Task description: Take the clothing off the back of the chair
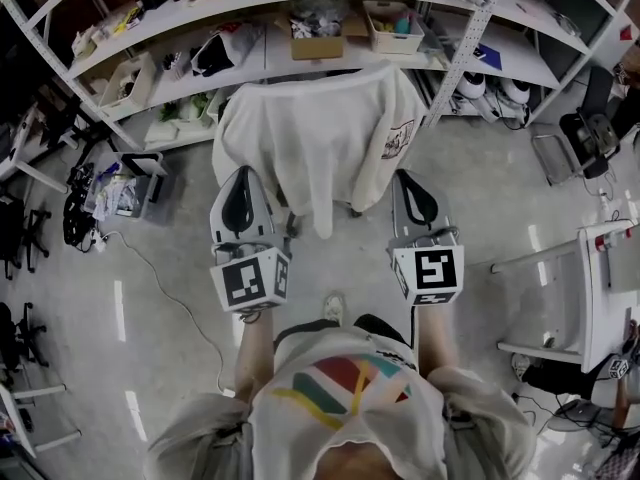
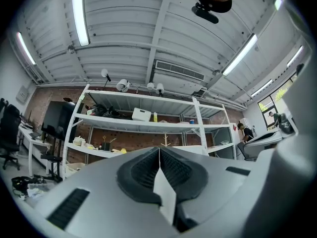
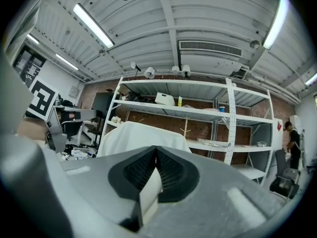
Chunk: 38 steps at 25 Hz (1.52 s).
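While the person stands facing it, the cream-white short-sleeved shirt with a dark print on one sleeve hangs draped over the back of the chair, covering it so fully that the chair itself is hidden. The shirt sits in front of a tall white metal shelving rack loaded with boxes and clutter, on a pale grey floor.

In the head view, the left gripper and the right gripper are held side by side, each pointing forward at the shirt. The left one's tip lies over the shirt's lower left edge and the right one's over its lower right side, though whether either touches the cloth cannot be told from above. Each carries its cube with black square markers, the left cube and the right cube, near the person's body.

In the left gripper view, the left gripper has its ribbed black pads pressed together with nothing between them. In the right gripper view, the right gripper is likewise closed on nothing, and the shirt appears just beyond its jaws, apart from them, with the rack behind.
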Tool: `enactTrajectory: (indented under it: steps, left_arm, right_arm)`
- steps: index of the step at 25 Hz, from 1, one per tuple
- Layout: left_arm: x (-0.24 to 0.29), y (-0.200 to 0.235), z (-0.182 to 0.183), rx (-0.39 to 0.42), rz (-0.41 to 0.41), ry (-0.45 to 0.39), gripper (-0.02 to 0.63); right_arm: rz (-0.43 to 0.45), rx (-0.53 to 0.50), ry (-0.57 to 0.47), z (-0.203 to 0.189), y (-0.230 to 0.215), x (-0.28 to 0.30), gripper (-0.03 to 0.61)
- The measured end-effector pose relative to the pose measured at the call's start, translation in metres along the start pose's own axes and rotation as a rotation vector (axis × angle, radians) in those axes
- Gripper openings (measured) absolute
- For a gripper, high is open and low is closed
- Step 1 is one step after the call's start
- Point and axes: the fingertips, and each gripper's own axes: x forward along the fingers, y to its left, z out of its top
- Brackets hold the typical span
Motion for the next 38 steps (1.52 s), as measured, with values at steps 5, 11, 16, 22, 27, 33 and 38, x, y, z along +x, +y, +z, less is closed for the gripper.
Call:
enactTrajectory:
  steps: [5,11,16,22,27,33,38]
  left_arm:
    - [0.017,0.000,-0.010,-0.010,0.003,0.014,0.015]
    - [0.027,-0.001,-0.011,-0.011,0.037,0.019,0.015]
    - [0.030,0.001,-0.011,0.007,0.086,0.019,0.015]
    - [0.038,0.006,-0.010,0.054,0.104,0.014,0.017]
    - [0.055,0.010,0.005,0.107,0.068,-0.003,0.034]
    - [0.086,0.035,0.013,0.142,0.051,0.016,0.227]
    - [0.106,0.069,-0.012,0.136,0.090,0.122,0.242]
  right_arm:
    - [-0.018,-0.009,0.009,-0.001,-0.013,0.013,0.005]
    - [-0.015,-0.003,0.006,0.001,-0.032,0.028,0.005]
    - [0.021,-0.004,-0.016,0.005,-0.039,0.043,0.005]
    - [0.047,-0.002,-0.035,0.008,-0.044,0.058,0.005]
    - [0.006,0.002,-0.060,0.019,-0.072,0.072,0.006]
    - [-0.058,-0.039,-0.021,0.024,-0.117,0.105,0.305]
    - [-0.048,-0.067,0.029,0.016,-0.131,0.132,0.318]
